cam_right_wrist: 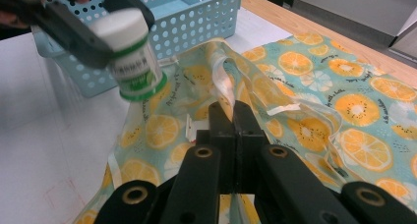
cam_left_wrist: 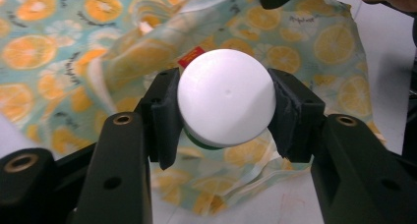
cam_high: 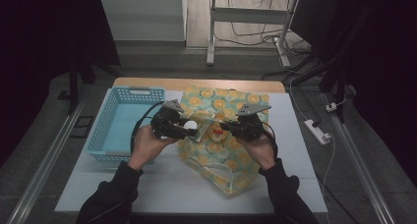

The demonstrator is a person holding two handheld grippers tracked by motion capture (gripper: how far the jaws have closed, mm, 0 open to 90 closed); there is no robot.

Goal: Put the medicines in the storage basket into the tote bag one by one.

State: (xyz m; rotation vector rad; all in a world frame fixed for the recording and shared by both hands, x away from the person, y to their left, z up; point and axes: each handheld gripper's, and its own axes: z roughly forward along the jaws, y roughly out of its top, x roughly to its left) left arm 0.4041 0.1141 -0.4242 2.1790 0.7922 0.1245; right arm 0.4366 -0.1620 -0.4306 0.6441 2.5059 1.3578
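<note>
While clamping bottle (cam_left_wrist: pixel 225 104): left gripper (cam_high: pixel 178 126) level.

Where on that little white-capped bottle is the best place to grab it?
Around the white cap, one jaw on each side, as the left gripper does: the cap is round and wide, and gripping it leaves the bottle hanging free to lower into the bag.

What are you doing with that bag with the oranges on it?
A person works at a table with a gripper in each hand. The left gripper holds a small white-capped bottle over the orange-print bag. The right gripper is shut on the bag's rim, holding it up. A blue basket sits beside the bag.
</note>
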